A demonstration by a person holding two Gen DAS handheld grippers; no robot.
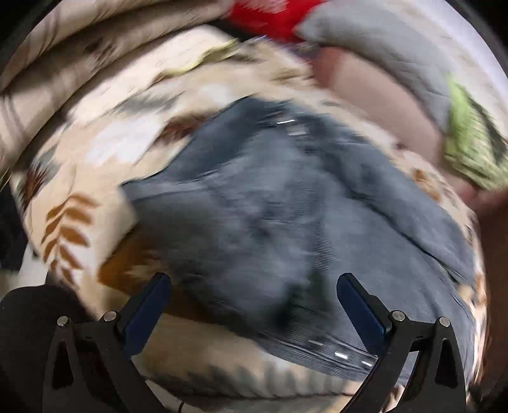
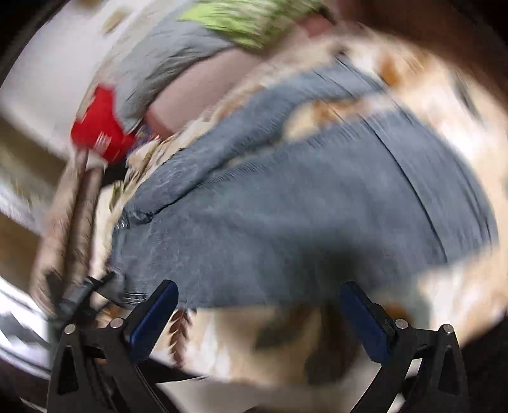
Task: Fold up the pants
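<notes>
Blue-grey denim pants [image 1: 285,216] lie spread on a cream bedspread with a leaf print [image 1: 73,222]. Both views are motion-blurred. My left gripper [image 1: 254,286] is open and empty, held above the near part of the pants. In the right wrist view the pants [image 2: 301,216] fill the middle, with a seam running down the right side. My right gripper [image 2: 258,292] is open and empty, over the near edge of the pants.
A grey cushion [image 1: 381,47], a pink cushion [image 1: 374,95], a red item [image 1: 270,16] and a green-patterned cloth [image 1: 470,139] lie at the far side. A rolled leaf-print blanket [image 1: 79,47] lies at the back left. The other gripper's dark frame [image 2: 82,292] shows at the left.
</notes>
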